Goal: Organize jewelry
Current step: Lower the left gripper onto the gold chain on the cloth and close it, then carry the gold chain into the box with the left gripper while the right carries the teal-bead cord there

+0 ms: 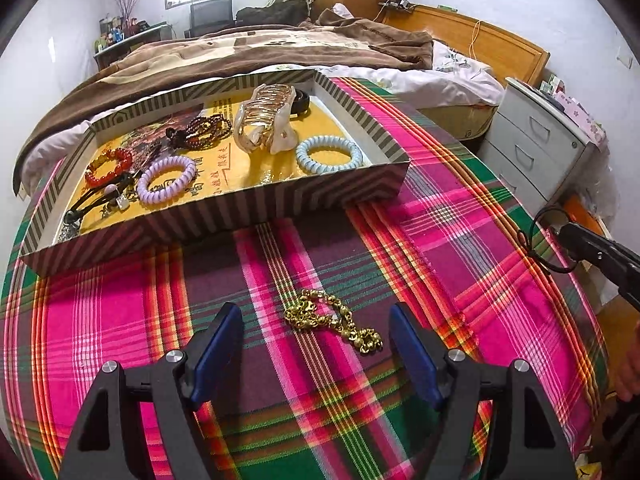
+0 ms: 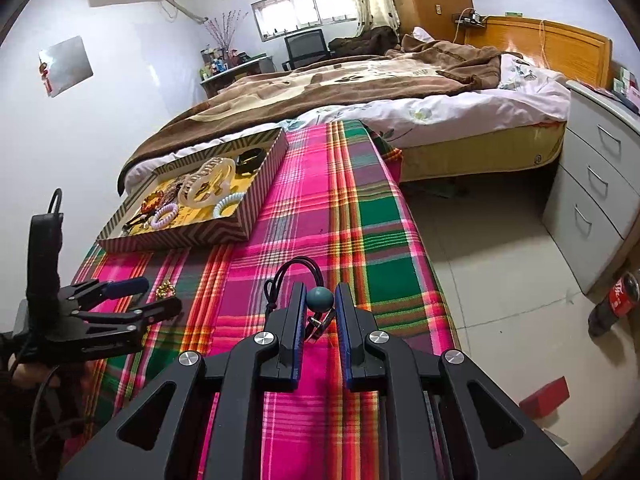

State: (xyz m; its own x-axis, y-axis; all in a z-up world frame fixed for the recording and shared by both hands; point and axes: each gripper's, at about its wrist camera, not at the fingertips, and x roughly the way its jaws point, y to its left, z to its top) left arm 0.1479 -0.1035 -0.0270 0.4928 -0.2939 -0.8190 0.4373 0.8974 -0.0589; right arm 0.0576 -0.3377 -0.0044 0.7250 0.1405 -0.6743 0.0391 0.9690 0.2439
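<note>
A gold chain (image 1: 334, 320) lies on the plaid cloth (image 1: 440, 240) between the fingers of my open left gripper (image 1: 314, 332), which hovers just above it. The gold chain also shows in the right wrist view (image 2: 166, 289) beside the left gripper (image 2: 150, 296). My right gripper (image 2: 319, 304) is shut on a black hair tie with a teal bead (image 2: 320, 299), its cord loop (image 2: 296, 270) sticking out ahead. A striped tray (image 1: 240, 210) at the back holds spiral hair ties, bead bracelets and a large hair claw (image 1: 264, 120); the tray also shows at left in the right wrist view (image 2: 176, 236).
A bed with a brown blanket (image 1: 260, 48) lies behind the table. A white drawer unit (image 2: 600, 184) stands at the right. A cola bottle (image 2: 614, 300) and a red box (image 2: 544, 396) lie on the tiled floor beyond the table's right edge.
</note>
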